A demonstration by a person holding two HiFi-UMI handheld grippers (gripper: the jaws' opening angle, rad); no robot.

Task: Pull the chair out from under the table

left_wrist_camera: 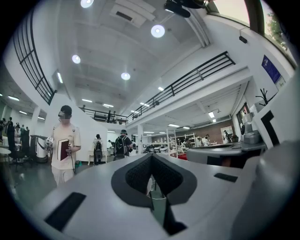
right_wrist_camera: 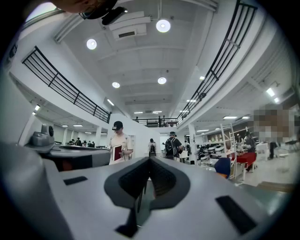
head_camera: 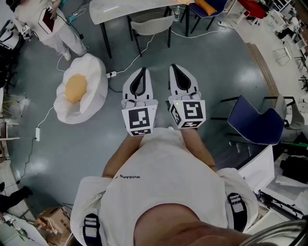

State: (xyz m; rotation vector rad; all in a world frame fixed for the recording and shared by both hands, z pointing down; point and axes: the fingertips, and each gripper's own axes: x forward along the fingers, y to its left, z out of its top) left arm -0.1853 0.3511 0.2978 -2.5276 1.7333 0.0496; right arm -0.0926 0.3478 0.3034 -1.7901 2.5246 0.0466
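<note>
A light-grey chair (head_camera: 152, 25) stands tucked under a white table (head_camera: 120, 9) at the top of the head view, its seat half hidden by the tabletop. My left gripper (head_camera: 142, 71) and right gripper (head_camera: 174, 67) are held side by side in front of my body, pointing toward the chair and well short of it. Both point level and are shut with nothing between their jaws. The left gripper (left_wrist_camera: 151, 161) and the right gripper (right_wrist_camera: 149, 164) each show closed dark pads in their own views, which look out across the hall.
A fried-egg beanbag (head_camera: 79, 89) lies on the floor at left, with a power strip (head_camera: 111, 74) and cable beside it. A dark blue chair (head_camera: 255, 126) stands at right. A person with a book (head_camera: 53, 24) stands at far left. A cardboard box (head_camera: 55, 221) sits behind me.
</note>
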